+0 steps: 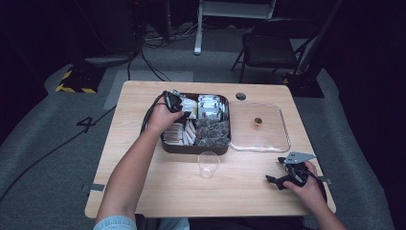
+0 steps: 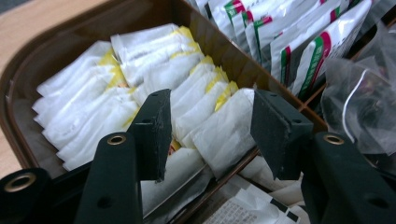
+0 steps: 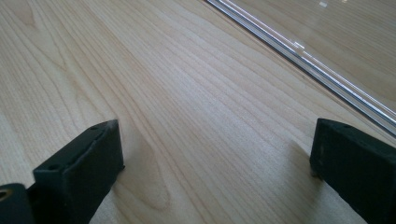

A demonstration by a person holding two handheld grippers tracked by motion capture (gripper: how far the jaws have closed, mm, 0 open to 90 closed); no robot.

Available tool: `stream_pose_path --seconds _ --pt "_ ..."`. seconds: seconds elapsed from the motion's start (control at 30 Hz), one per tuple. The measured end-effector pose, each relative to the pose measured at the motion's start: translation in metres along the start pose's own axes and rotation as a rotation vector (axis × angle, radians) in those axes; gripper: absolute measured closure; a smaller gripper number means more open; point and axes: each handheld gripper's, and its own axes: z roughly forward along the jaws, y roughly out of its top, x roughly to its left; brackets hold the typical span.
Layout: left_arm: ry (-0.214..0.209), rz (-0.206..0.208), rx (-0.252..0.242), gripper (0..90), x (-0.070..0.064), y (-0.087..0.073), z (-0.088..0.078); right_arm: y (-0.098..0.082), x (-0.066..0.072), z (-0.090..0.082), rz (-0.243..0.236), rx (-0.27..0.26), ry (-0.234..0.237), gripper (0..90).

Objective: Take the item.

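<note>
Over on the left, our left gripper [image 1: 178,109] is down in the brown compartment box [image 1: 165,146], jaws half apart around a white-and-yellow tea sachet [image 2: 219,128] in the near-left compartment; pads beside it, not yet pinching. Nothing lifted so far, we'd say. Mid-table, the clear plastic cup [image 1: 208,164] stands empty just in front of the box, presumably waiting. The clear lid [image 1: 282,125] lies right of the box. On the right, our right gripper [image 1: 277,179] rests on the table [image 1: 143,191], jaws wide apart, empty.
</note>
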Motion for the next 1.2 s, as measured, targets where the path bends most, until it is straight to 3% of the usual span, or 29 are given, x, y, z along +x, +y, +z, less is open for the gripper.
stream_pose_path --seconds 0.47,0.77,0.9,1.2 --pt "-0.01 -0.027 0.052 62.8 0.003 0.0 0.006 0.0 0.0 0.0 0.0 0.0 0.0 2.6" --pt "-0.006 -0.016 0.104 84.2 0.0 0.002 0.008 0.0 0.0 0.0 0.0 0.0 0.0 2.6" --pt "-0.01 -0.014 0.082 88.8 -0.001 0.004 0.006 0.0 0.0 0.0 0.0 0.0 0.0 2.6" --pt "-0.014 -0.006 0.01 89.9 -0.005 0.011 -0.012 0.0 0.0 0.0 0.0 0.0 0.0 2.6"
